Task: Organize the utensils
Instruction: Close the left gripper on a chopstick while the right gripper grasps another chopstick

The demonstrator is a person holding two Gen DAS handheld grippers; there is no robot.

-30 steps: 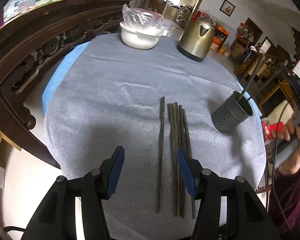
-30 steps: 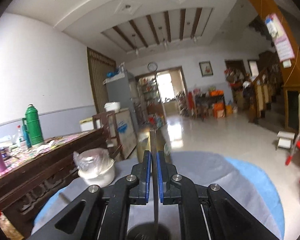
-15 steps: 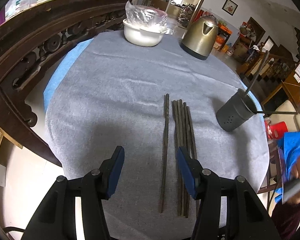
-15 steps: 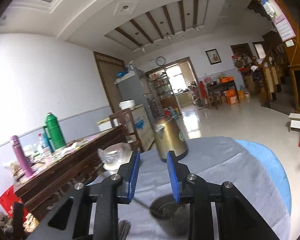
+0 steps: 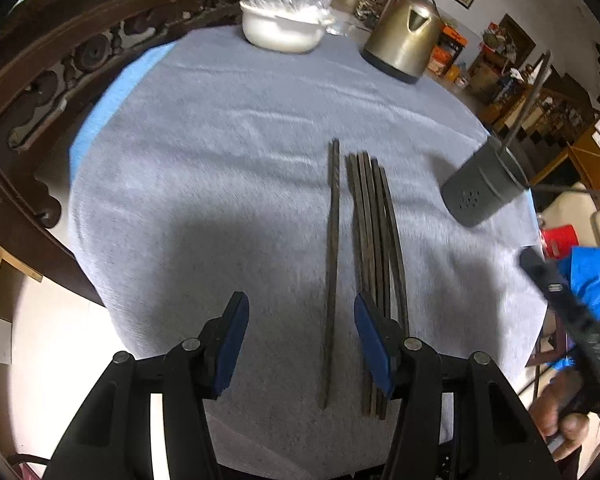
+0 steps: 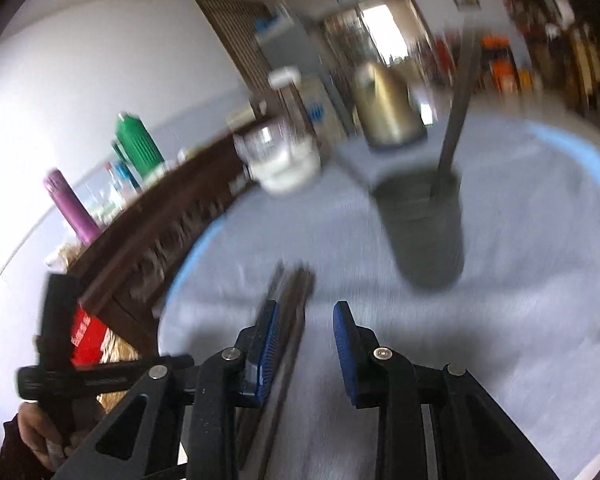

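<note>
Several dark chopsticks lie on the grey tablecloth: a single one (image 5: 332, 264) and a bundle (image 5: 374, 264) beside it on the right. My left gripper (image 5: 300, 320) is open and empty above their near ends, the single chopstick between its fingers. A dark grey utensil holder (image 5: 482, 188) stands at the right with chopsticks in it. My right gripper (image 6: 306, 336) is open and empty, above the table short of the holder (image 6: 424, 236), with the bundle (image 6: 288, 320) at its left finger. The right wrist view is blurred.
A white bowl covered in plastic (image 5: 282, 28) and a brass-coloured kettle (image 5: 406, 44) stand at the table's far side. A carved dark wooden sideboard (image 5: 40, 72) runs along the left, with a green flask (image 6: 134, 140) and a purple bottle (image 6: 70, 208) on it.
My right gripper let go of a chopstick into the holder, opened, and swung down and left toward the bundle on the table. My left gripper stayed open and moved slightly forward.
</note>
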